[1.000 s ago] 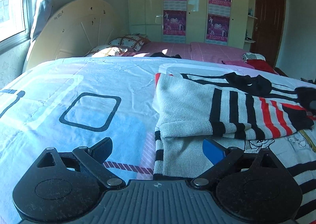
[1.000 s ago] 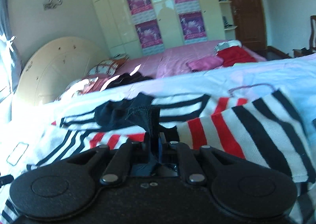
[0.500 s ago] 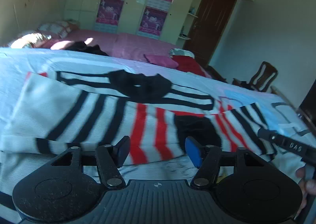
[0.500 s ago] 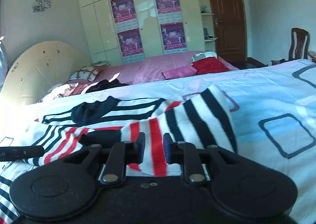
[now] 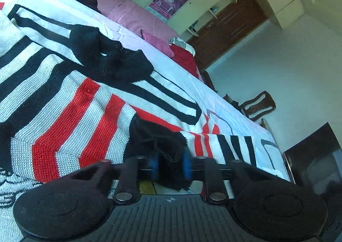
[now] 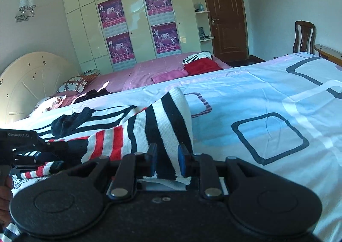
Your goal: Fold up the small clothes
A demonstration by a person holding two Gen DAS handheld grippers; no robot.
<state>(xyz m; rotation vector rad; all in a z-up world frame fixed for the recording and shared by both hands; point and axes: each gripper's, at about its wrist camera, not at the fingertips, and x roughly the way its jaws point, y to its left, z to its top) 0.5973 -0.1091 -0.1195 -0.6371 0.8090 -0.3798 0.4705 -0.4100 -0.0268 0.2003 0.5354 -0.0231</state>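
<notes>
Striped sweater (image 5: 70,113) lies spread on the blue-and-white bedsheet (image 6: 267,96), sleeves crossed over the body — black collar (image 5: 102,56) toward the far side, near the pink bed (image 6: 149,71) beyond.

Left gripper (image 5: 171,166): tongs narrow, the 2 blue pads set around the black cuff (image 5: 158,145) of a red-and-white sleeve. Cloth fills the gap between them; I read this as a grip on the cuff, though motion blur softens the pad edges. The left view is tilted, so the gripper is rolled over to one side.

Right gripper (image 6: 165,162): tongs narrow as well, with the black-and-white striped sleeve (image 6: 162,122) running between the pads. Whether the pads press it or only flank it — cannot tell. The sleeve rises from the pads and drapes back onto the sweater. The left gripper's black body shows at the left edge of the right view, near the sleeve.

Step in hand, by judgement: sleeve fold, 1 sleeve per gripper, body fold not yet done.

Next move calls for: carry each sleeve flat across the chest, keep the knit untwisted, lay it inside the body outline, then let go before taking the hem. Loose knit may stretch if pulled hard.
</notes>
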